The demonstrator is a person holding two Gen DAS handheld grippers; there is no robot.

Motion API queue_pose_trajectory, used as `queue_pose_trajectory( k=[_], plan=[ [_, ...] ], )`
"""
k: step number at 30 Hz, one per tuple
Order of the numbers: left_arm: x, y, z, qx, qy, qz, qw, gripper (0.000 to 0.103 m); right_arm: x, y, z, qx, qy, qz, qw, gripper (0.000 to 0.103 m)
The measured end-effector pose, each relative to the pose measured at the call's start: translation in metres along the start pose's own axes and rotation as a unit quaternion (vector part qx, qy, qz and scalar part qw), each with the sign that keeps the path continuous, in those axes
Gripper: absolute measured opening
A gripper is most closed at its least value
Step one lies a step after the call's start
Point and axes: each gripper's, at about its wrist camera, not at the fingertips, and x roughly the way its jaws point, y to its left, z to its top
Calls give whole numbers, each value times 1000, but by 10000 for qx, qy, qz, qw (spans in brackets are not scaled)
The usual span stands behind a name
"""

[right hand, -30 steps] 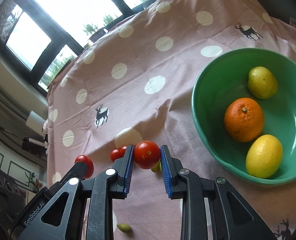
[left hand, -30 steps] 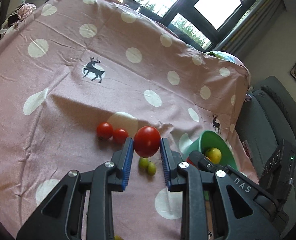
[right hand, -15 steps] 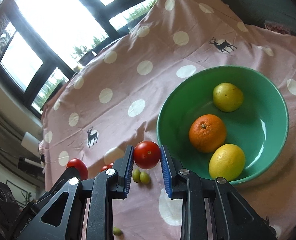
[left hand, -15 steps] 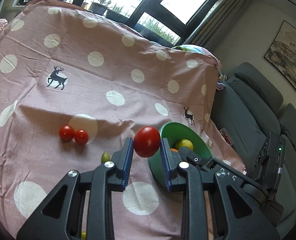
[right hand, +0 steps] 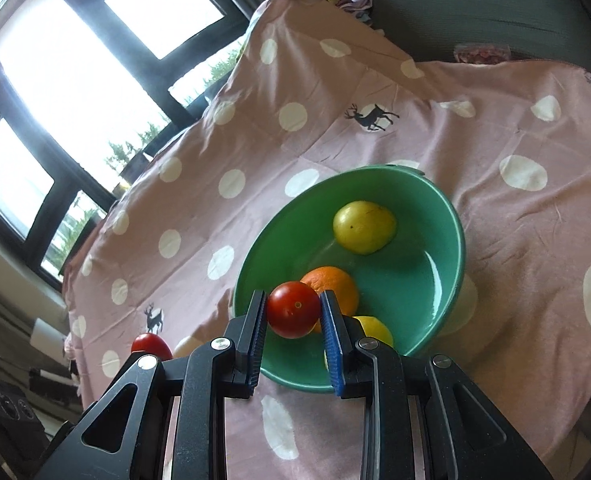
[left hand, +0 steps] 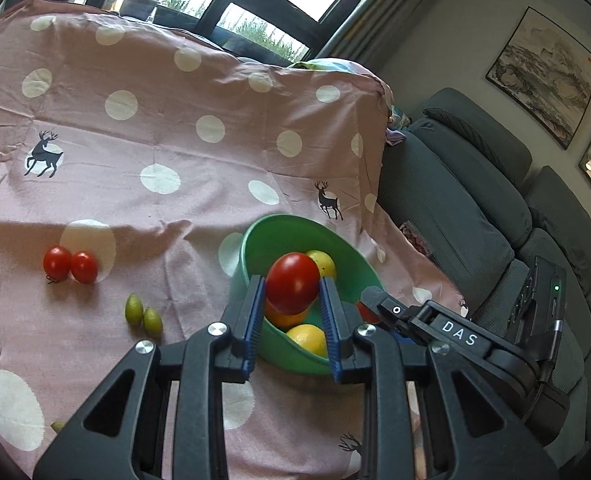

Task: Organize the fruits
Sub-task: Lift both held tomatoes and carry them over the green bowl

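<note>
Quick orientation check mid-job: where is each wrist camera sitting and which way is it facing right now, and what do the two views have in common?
Left wrist: sits on the left gripper, looking down along its fingers at the green bowl and pink cloth; it holds a tomato; the right gripper shows beside it.
Right wrist: sits on the right gripper, facing the same bowl, with windows behind; it holds a tomato.
Shared: bowl, orange, cloth.

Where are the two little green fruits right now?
In the left wrist view, the two green fruits lie touching on the pink cloth, left of the green bowl.
</note>
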Motion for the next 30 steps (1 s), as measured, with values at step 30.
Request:
queue_pose_trajectory(
  k=[30],
  plan=[
    [68, -16, -15, 348, 724, -165, 9966, 25, 5, -44, 10, 458, 2, -319, 9984, 28]
  ],
)
